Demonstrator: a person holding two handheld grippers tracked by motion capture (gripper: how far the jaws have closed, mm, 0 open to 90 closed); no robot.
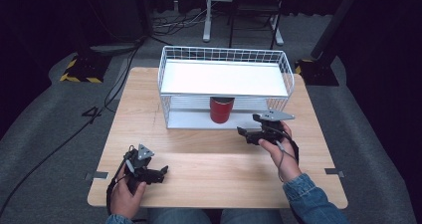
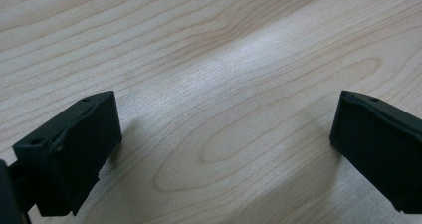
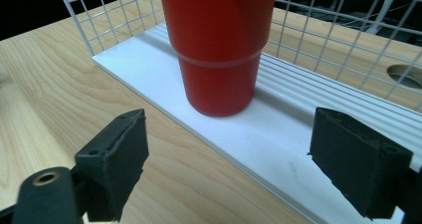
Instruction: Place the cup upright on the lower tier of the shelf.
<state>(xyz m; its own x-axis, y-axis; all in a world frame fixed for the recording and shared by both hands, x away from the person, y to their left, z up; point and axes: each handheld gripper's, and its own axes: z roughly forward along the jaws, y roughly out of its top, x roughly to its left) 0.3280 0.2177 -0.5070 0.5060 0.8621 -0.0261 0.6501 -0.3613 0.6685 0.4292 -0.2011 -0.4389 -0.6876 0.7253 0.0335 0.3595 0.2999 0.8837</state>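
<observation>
High view: a white wire rack with 2 tiers stands at the far half of the wooden desk. A red cup stands upright on the rack's lower tier, under the white upper shelf, near the middle of the rack's front edge. The right gripper is held just in front of the rack, to the right of the cup and apart from it. The left gripper rests on the desk well apart from the rack, toward the near left corner.

Left gripper view: the jaws stand wide apart over bare desk, with nothing between them.

Right gripper view: the jaws are wide and hold nothing. The red cup stands on the rack's white lower tier, beyond the jaws and clear of both. Wire mesh rises behind the cup.
</observation>
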